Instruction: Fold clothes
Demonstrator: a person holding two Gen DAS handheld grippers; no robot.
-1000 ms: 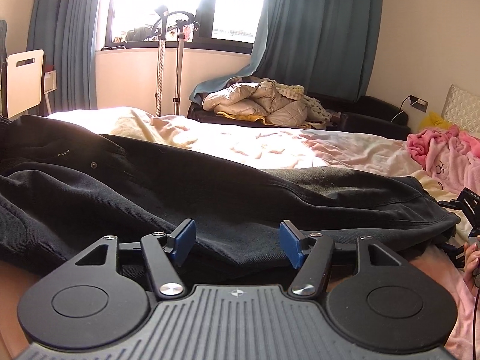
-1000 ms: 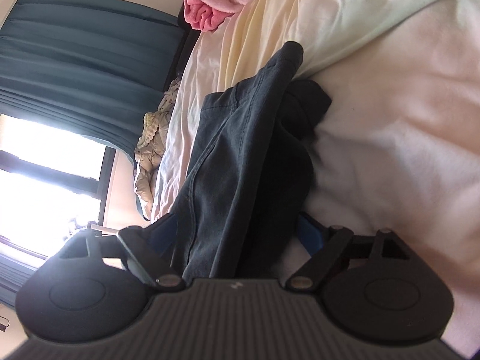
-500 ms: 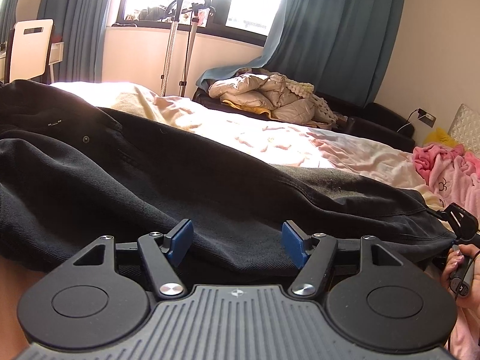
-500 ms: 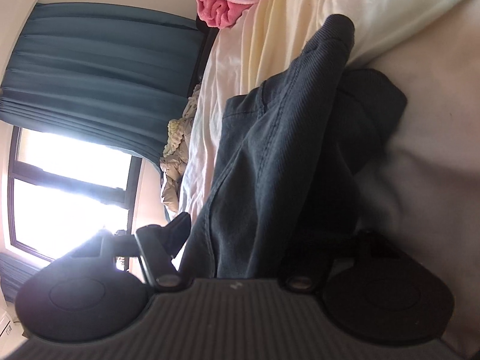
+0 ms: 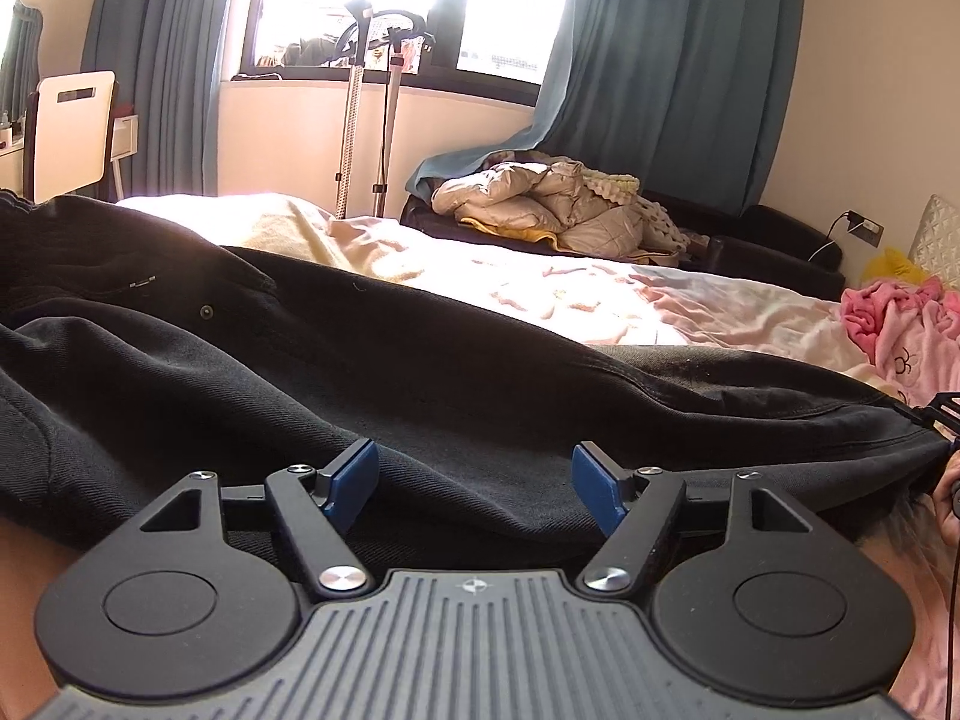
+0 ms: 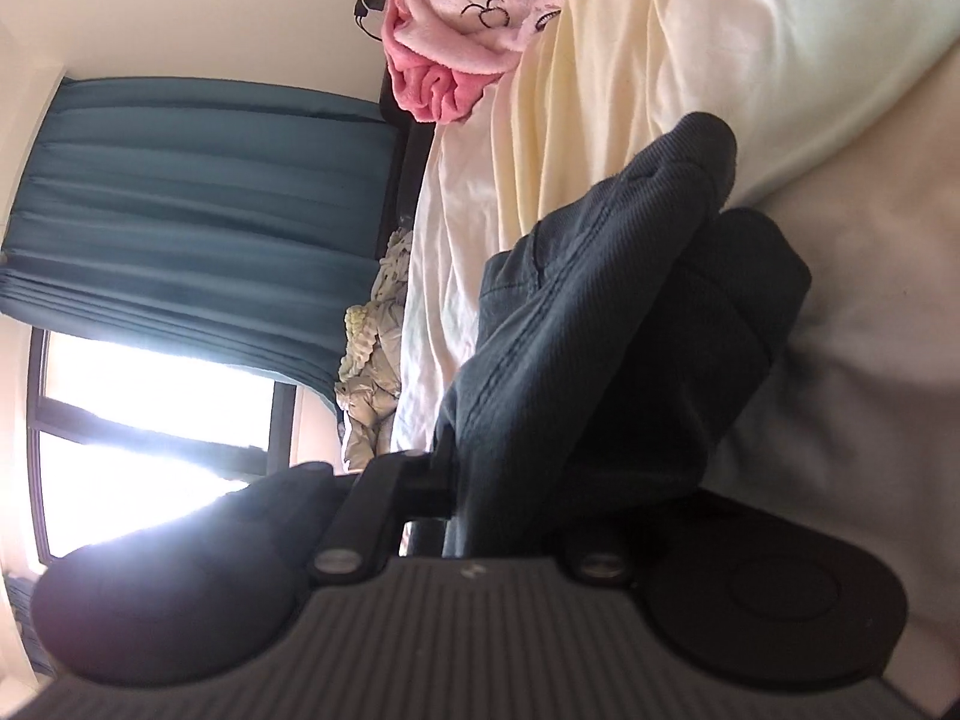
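Note:
Dark grey trousers (image 5: 384, 372) lie stretched across the bed (image 5: 540, 288), waistband at the left, leg ends at the right. My left gripper (image 5: 474, 480) is open, its blue pads on either side of the trousers' near edge, the cloth lying between them. My right gripper (image 6: 474, 480) is turned on its side and shut on the trousers' leg end (image 6: 600, 330), which bunches up out of the jaws; its pads are hidden by the cloth. A bit of the right gripper shows at the right edge of the left wrist view (image 5: 936, 414).
A pink fleece garment (image 5: 900, 336) lies on the bed at the right, also in the right wrist view (image 6: 468, 30). A sofa with a heap of bedding (image 5: 558, 204) stands under the window. A white chair (image 5: 72, 132) is far left. Teal curtains (image 5: 660, 72) hang behind.
My right gripper has closed on the trousers' leg end, which now bunches up from the jaws. The left gripper has stayed open at the trousers' edge, shifting slightly.

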